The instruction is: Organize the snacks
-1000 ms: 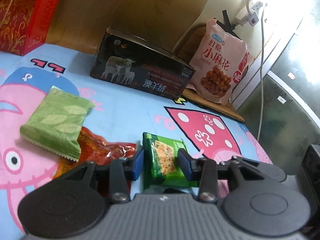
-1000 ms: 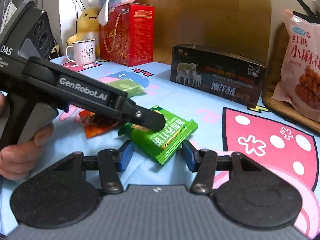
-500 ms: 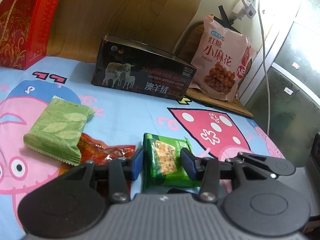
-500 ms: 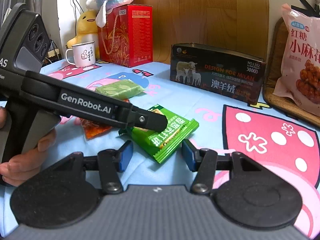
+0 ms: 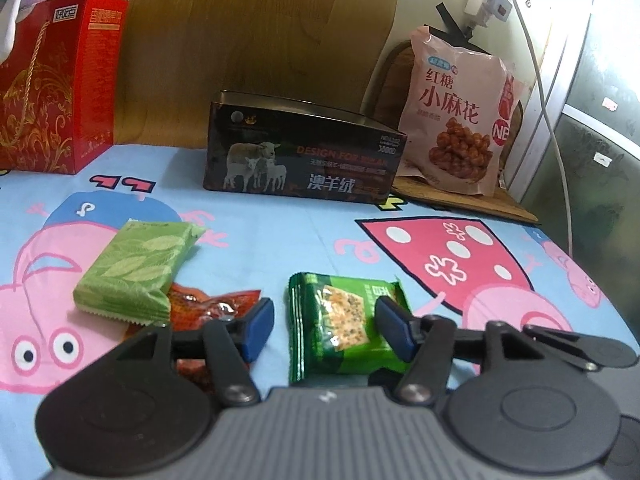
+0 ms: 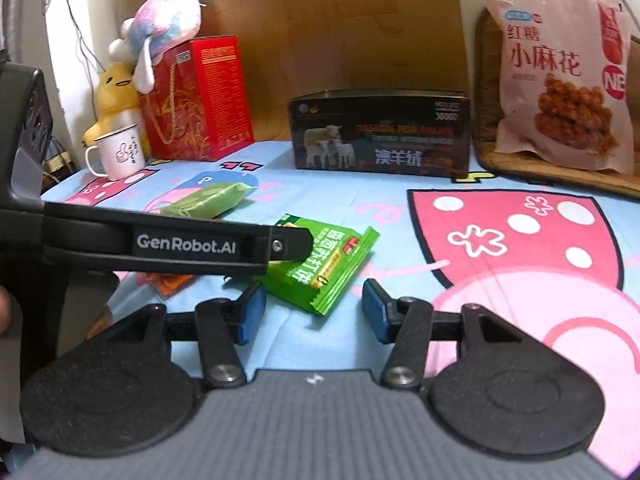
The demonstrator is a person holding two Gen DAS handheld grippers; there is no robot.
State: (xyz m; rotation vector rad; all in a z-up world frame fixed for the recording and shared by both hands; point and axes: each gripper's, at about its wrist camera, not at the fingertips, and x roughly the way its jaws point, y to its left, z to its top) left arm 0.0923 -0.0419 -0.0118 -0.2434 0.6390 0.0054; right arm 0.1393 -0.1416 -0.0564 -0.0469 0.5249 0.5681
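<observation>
A dark green cracker packet lies flat on the cartoon-print cloth, between the blue pads of my open left gripper. The same packet shows in the right wrist view just ahead of my open, empty right gripper, with the left gripper's black arm reaching over it. A light green packet lies to the left, partly over a red-orange packet. An open dark box with sheep pictures stands at the back.
A pink bag of fried twists leans on a wooden board at the back right. A red gift box stands at the back left, with plush toys and a white mug beside it. The cloth's edge drops off at right.
The left gripper's jaws have opened wider around the dark green packet and the view has pulled back slightly. The right gripper has drawn back and risen a little.
</observation>
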